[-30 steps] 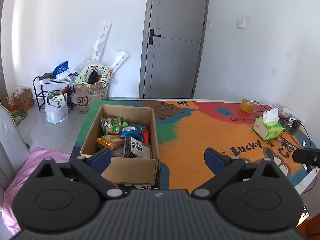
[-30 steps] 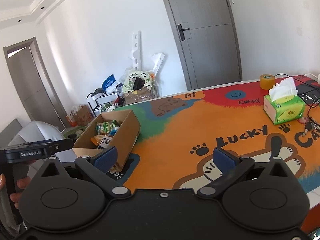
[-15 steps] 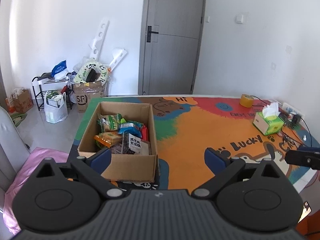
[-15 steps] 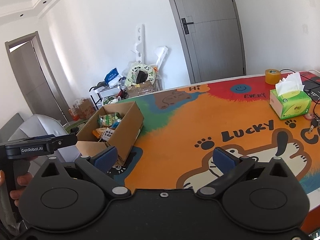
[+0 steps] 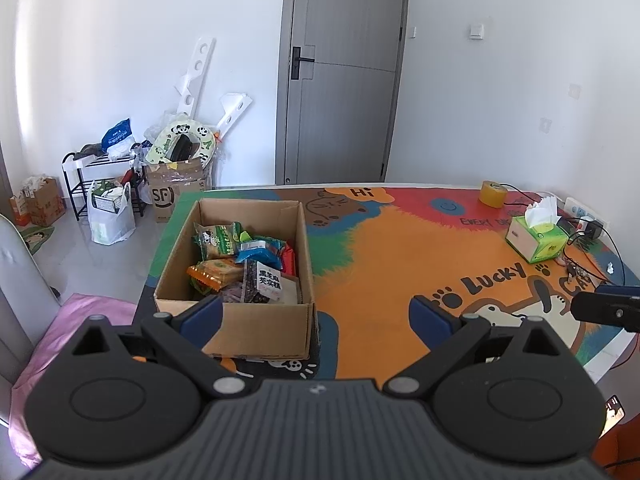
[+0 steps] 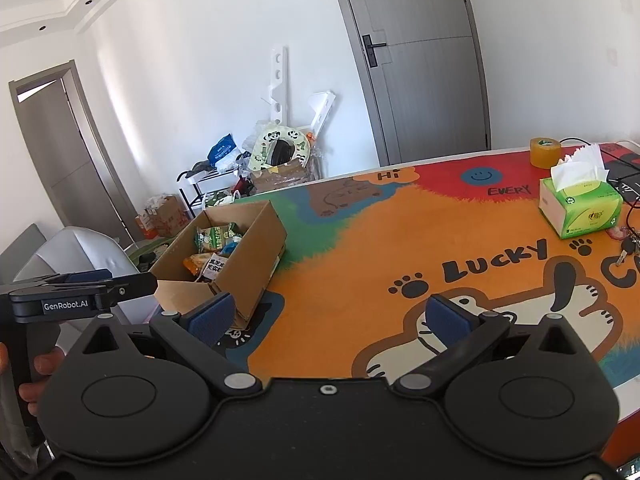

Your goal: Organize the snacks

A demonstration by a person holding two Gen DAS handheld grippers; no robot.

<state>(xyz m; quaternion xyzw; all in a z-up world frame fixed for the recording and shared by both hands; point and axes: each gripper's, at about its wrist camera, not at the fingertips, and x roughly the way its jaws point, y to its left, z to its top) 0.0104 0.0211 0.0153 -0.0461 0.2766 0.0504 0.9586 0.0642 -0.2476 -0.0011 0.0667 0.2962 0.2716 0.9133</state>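
An open cardboard box (image 5: 260, 326) sits at the left end of the colourful table mat (image 5: 400, 248). It holds several snack packets: a green one (image 5: 218, 238), a blue one (image 5: 260, 250), an orange one (image 5: 214, 274) and a dark one with a white label (image 5: 266, 286). My left gripper (image 5: 318, 316) is open and empty, held back from the table's near edge in front of the box. My right gripper (image 6: 326, 314) is open and empty over the near edge, right of the box (image 6: 248, 256).
A green tissue box (image 5: 536, 236), a yellow tape roll (image 5: 493, 193), cables and keys (image 6: 628, 246) lie at the table's right end. Boxes, bags and a rack (image 5: 104, 184) stand on the floor by the far wall. A grey chair (image 6: 76, 256) is at the left.
Both grippers have drawn back and up from the table, so the box and mat look smaller and farther. Jaws stay open and empty.
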